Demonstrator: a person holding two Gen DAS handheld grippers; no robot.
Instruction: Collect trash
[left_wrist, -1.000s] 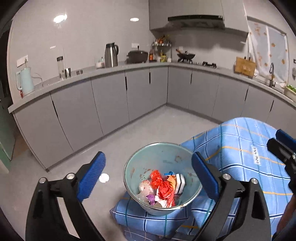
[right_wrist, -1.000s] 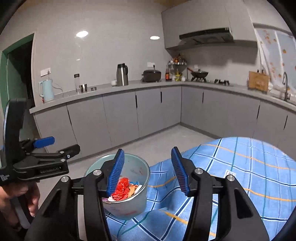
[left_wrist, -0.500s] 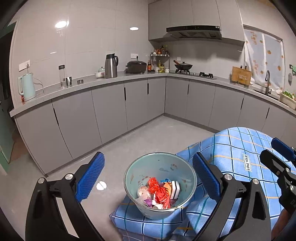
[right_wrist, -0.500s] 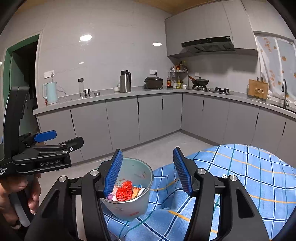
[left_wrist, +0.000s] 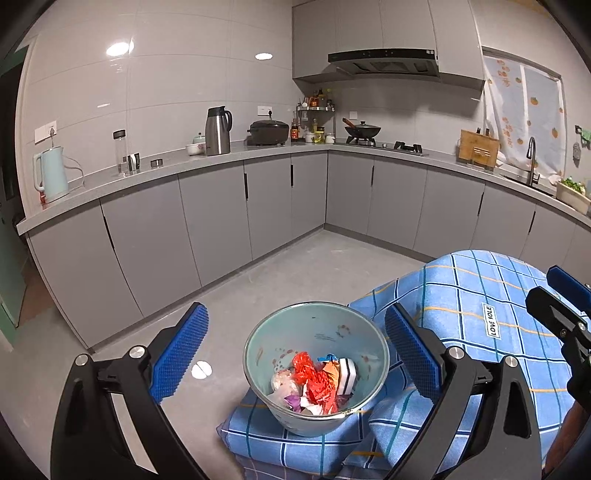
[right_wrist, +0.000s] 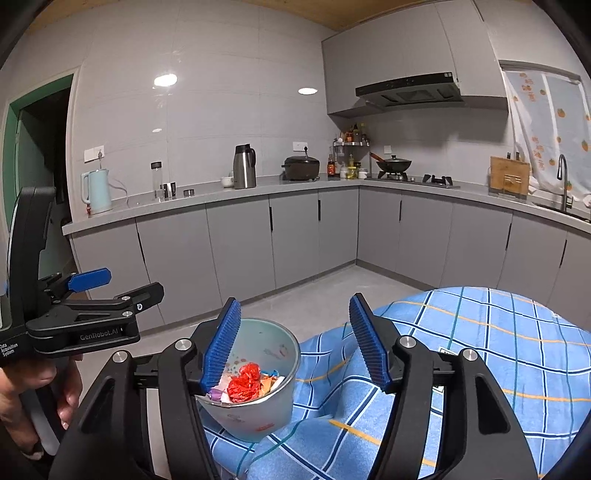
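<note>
A pale green trash bucket (left_wrist: 317, 369) (right_wrist: 255, 384) stands at the left edge of a table under a blue checked cloth (left_wrist: 469, 325) (right_wrist: 461, 369). Inside lie crumpled trash: red wrappers (left_wrist: 314, 380) (right_wrist: 243, 382), white and purple paper, a striped white piece. My left gripper (left_wrist: 295, 354) is open, its blue pads wide on either side of the bucket and back from it, touching nothing. My right gripper (right_wrist: 293, 343) is open and its jaws are opening, nothing between them; the bucket sits behind its left finger.
Grey kitchen cabinets (left_wrist: 221, 221) and a worktop with kettles (left_wrist: 51, 177) run along the walls beyond a grey floor (left_wrist: 295, 273). A person's hand (right_wrist: 44, 391) holds the left gripper's handle at the left of the right wrist view.
Both views have tilted up and drawn back a little from the bucket. The right gripper's jaws stand slightly wider. The bucket and its trash have not moved.
</note>
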